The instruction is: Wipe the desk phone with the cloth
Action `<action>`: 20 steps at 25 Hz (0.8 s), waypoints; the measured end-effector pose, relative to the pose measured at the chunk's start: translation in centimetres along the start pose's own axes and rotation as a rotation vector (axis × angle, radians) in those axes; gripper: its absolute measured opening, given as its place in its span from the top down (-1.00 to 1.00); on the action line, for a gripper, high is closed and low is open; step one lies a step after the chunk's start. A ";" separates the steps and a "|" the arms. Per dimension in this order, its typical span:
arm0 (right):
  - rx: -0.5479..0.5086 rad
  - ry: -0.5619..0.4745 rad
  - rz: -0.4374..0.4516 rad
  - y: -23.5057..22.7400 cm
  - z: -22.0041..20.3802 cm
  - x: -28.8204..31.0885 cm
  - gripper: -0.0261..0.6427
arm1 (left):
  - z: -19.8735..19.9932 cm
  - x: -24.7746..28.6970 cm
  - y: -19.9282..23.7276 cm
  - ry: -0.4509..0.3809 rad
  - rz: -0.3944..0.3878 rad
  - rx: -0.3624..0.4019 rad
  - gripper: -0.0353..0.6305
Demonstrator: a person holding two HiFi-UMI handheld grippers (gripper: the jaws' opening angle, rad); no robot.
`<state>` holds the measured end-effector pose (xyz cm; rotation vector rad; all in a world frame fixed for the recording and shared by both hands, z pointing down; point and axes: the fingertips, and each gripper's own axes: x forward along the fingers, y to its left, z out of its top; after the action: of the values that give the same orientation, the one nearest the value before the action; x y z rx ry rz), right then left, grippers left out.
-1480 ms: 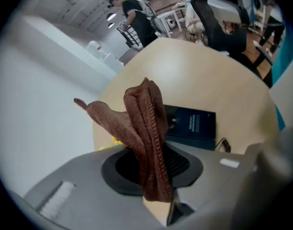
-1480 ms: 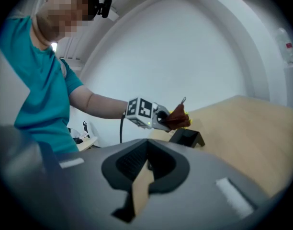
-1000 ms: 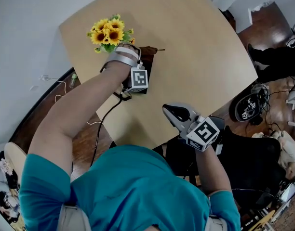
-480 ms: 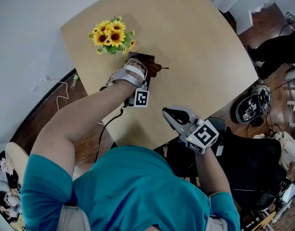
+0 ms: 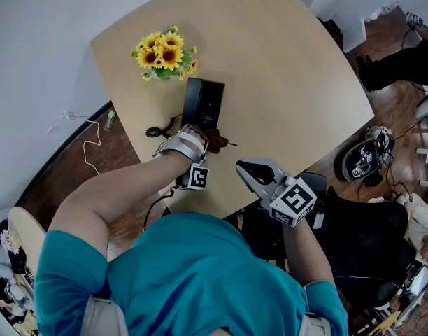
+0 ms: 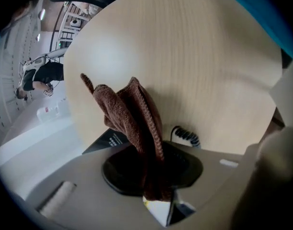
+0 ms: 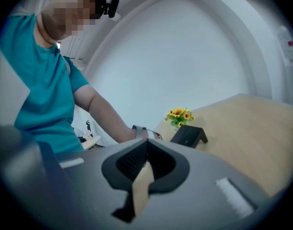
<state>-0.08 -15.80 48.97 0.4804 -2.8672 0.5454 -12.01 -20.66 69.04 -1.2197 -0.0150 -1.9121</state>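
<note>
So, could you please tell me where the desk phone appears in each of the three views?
Head view: the desk phone is left of centre, just below the sunflowers.
Left gripper view: only a dark corner shows at lower left, behind the cloth held in the jaws.
Right gripper view: right of centre, just below the sunflowers.
Shared landmark: the sunflowers, in the head and right gripper views only.
</note>
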 end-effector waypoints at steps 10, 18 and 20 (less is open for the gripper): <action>0.013 -0.041 -0.057 -1.7 0.7 -1.4 0.91 | -7.5 -0.1 7.2 -0.044 -0.001 -0.381 0.58; 0.045 -0.032 -0.286 -9.4 -1.5 -4.9 0.91 | -10.8 5.3 11.3 0.106 0.055 -0.370 0.58; 0.073 -0.047 -0.316 -10.6 -1.5 -5.5 0.91 | -10.9 6.2 11.2 0.129 0.046 -0.375 0.58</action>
<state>8.92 -23.05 52.49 0.9474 -2.7409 0.5882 -13.78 -36.40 63.43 -1.3198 0.4549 -2.0065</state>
